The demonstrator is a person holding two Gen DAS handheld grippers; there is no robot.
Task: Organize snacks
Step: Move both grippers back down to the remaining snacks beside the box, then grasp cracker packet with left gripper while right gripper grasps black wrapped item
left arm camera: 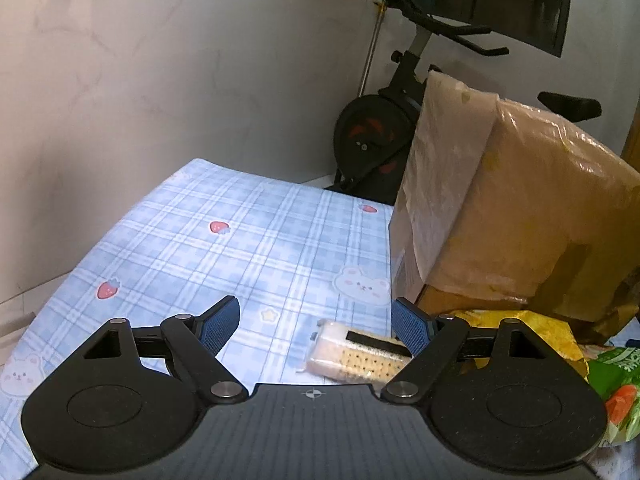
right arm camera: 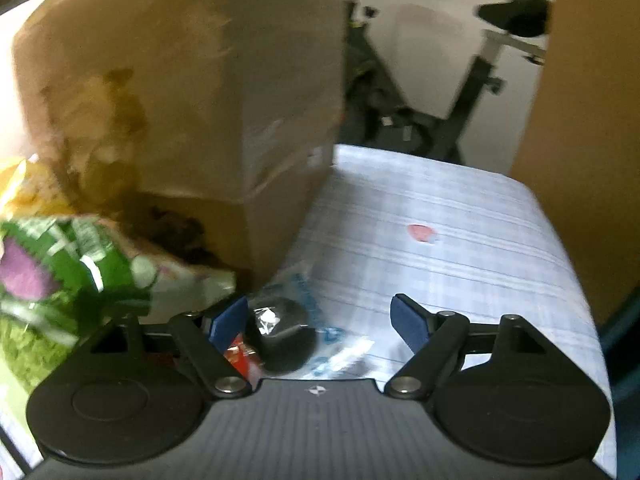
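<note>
Beside the cardboard box, my left claw hangs released over the cracker pack. I'd centre it first; my right claw is released too.

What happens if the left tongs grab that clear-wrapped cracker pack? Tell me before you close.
The cracker pack is a flat block of stacked crackers, so it should lift stiffly and is probably light. Its clear film looks glossy, so it may slip. The crackers would likely crack under a hard squeeze from the open left tongs.
</note>
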